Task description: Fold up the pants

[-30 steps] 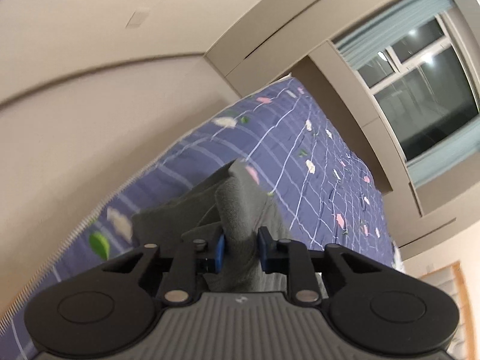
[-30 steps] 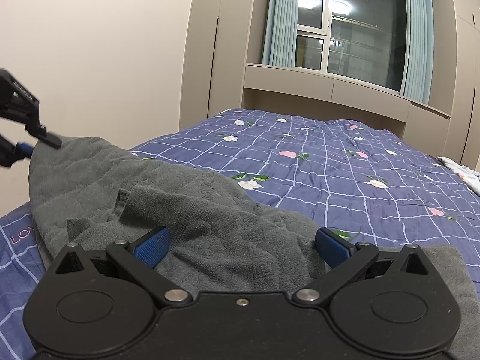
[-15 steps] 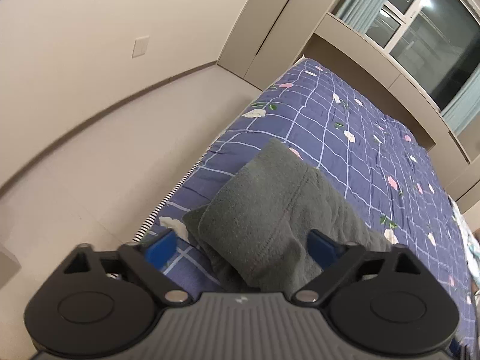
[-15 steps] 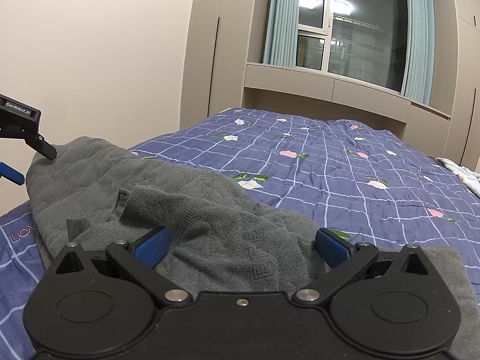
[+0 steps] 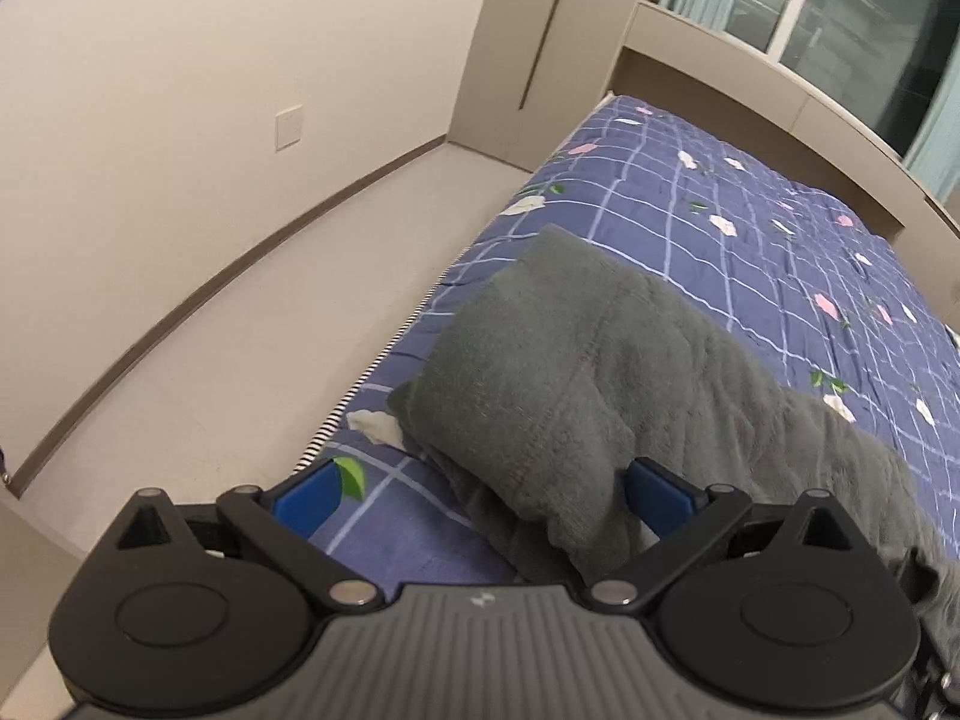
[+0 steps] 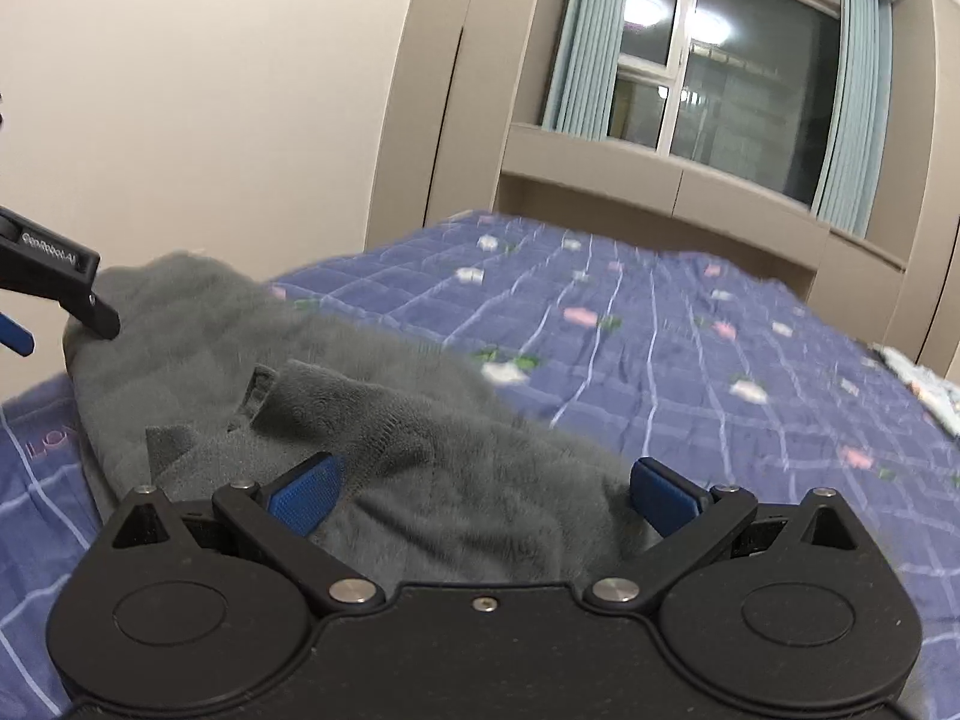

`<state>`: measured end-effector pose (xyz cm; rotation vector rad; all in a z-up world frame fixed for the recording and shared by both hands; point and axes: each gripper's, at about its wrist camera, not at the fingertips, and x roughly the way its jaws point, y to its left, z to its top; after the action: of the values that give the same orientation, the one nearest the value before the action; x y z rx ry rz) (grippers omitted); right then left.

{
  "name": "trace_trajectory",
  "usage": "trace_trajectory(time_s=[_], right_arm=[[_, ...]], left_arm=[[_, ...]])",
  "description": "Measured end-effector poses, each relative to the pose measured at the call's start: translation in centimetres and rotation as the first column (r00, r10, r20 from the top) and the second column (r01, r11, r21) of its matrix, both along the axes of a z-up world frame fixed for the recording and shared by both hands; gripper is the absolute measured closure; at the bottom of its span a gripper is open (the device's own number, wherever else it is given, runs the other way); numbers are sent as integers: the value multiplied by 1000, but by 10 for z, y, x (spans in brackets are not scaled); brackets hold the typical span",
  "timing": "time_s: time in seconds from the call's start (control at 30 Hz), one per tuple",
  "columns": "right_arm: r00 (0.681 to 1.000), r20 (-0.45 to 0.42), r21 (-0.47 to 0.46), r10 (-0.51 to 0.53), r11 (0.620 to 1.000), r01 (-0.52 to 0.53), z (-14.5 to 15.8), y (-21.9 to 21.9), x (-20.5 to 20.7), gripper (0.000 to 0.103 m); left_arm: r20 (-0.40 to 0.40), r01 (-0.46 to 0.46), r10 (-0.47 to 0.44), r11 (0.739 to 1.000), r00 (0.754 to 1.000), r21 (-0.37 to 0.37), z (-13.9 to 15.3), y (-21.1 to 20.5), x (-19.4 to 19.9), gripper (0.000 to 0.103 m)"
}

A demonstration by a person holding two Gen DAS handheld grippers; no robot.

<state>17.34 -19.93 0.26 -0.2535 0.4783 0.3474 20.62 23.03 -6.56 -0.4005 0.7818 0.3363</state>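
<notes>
**Pants lying on the bed, both grippers spread wide**

The grey fleece pants [image 5: 588, 372] lie on the bed [image 5: 750, 228], bunched in a thick fold near the bed's left edge and close to its near end. One rounded, folded end points toward the far end of the bed; the rest of the cloth trails toward the bed's right side. In the right wrist view the pants [image 6: 360, 420] show a ribbed hem and a small flap turned up on top of the pile.

Left gripper [image 5: 480, 495]: its jaws have just been opening and now stand wide apart. The fold of the pants lies between the blue pads [image 5: 309, 495], but the left pad sits over bare bedcover and does not press on the cloth. Whether the right pad touches the cloth cannot be told. The same gripper shows at the left border of the right wrist view [image 6: 57, 294], its black finger tip at the far-left end of the pants.

Right gripper [image 6: 483, 495]: jaws wide apart above the near part of the pants, nothing clamped.

The bedcover is blue with a pale grid and small flowers. A window [image 6: 720, 66] with light blue curtains stands beyond the far end of the bed. Bare floor [image 5: 270, 330] runs along the bed's left side.
</notes>
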Motion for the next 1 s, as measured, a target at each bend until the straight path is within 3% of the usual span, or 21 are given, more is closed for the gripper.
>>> trace_trajectory(time_s=[0.17,0.27,0.4,0.7,0.8,0.83,0.87,1.0], right_arm=[[1000,2,26,-7,1000,7,-3,-1,1,0],[1000,0,34,-4,999,4,-4,-2,2,0],[1000,4,39,-5,999,5,-5,-2,0,0],[1000,0,64,-6,998,6,-7,-7,1,0],[1000,0,64,-7,998,7,-7,-6,1,0],[1000,-1,65,-6,998,6,-7,-6,1,0],[1000,-1,66,-6,998,6,-7,-7,1,0],[1000,-4,70,-4,998,4,-8,-7,2,0]], left_arm=[[0,51,-51,999,999,11,-7,-7,3,1],[7,46,-45,996,999,-77,-7,4,4,1],[22,46,-41,970,999,-239,-17,33,5,1],[69,37,-12,927,998,-374,-34,62,6,1],[66,38,-13,916,998,-400,-31,60,10,10],[80,58,-26,900,996,-433,-30,59,12,16],[76,64,-32,886,997,-460,-30,58,14,16],[48,71,-56,903,997,-423,-33,48,16,10]])
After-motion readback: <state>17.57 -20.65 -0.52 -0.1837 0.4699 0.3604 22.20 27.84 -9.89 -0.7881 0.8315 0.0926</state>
